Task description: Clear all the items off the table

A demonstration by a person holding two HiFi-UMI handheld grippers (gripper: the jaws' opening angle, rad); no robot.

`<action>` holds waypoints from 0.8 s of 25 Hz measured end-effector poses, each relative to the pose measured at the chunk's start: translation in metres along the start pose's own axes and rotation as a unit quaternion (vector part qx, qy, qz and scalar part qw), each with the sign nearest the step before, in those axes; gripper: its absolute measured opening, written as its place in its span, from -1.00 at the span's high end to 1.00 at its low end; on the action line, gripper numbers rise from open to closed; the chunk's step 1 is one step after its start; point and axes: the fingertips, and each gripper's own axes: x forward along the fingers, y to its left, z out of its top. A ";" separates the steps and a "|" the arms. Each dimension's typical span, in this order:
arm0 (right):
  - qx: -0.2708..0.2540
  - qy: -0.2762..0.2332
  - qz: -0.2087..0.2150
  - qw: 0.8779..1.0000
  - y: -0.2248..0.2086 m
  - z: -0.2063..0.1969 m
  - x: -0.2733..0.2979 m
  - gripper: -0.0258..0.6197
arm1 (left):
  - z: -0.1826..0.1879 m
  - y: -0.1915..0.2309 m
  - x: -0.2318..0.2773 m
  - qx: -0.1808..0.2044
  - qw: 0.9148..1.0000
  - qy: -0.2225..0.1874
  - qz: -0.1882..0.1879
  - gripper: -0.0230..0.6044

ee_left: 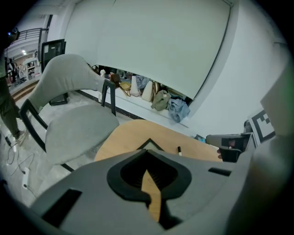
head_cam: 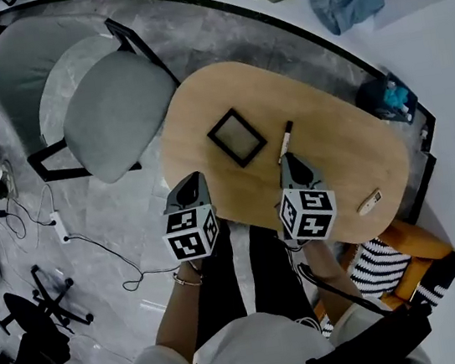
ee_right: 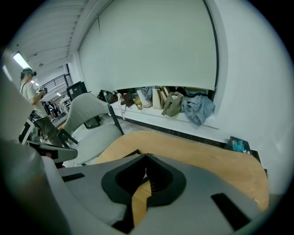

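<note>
I hold a two-jaw grey gripper in each hand over the near edge of an oval light-wood counter (head_cam: 336,139). My left gripper (ee_left: 147,151) hangs at the counter's near left edge, tilted downward, its jaws pressed together with nothing between them. My right gripper (ee_right: 146,155) hangs further along that near edge, tilted the same way, its jaws also pressed together and empty. Three things lie on the counter. A black-framed rectangular panel with a grey face (head_cam: 237,137) lies flat near the counter's middle, turned corner-on to me. A slim black-and-white marker pen (head_cam: 286,139) lies just to the right of the panel, apart from it, its near end close by my right gripper's tips. A small pale rectangular bar (head_cam: 369,201) lies at the counter's near right edge, well apart from the other two. A grey padded chair (head_cam: 111,109) stands beside the counter's left end. An orange seat with a black-and-white striped cushion (head_cam: 383,267) sits by the counter's near right end.
</note>
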 end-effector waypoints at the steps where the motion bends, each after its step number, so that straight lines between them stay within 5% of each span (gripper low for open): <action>1: 0.003 0.005 -0.001 1.000 -0.003 -0.006 0.006 0.84 | -0.003 0.000 0.008 0.002 1.000 0.004 -0.001 0.90; 20: 0.047 0.038 -0.014 0.998 -0.032 -0.107 0.054 0.84 | -0.094 0.007 0.081 0.010 0.998 0.055 -0.004 0.90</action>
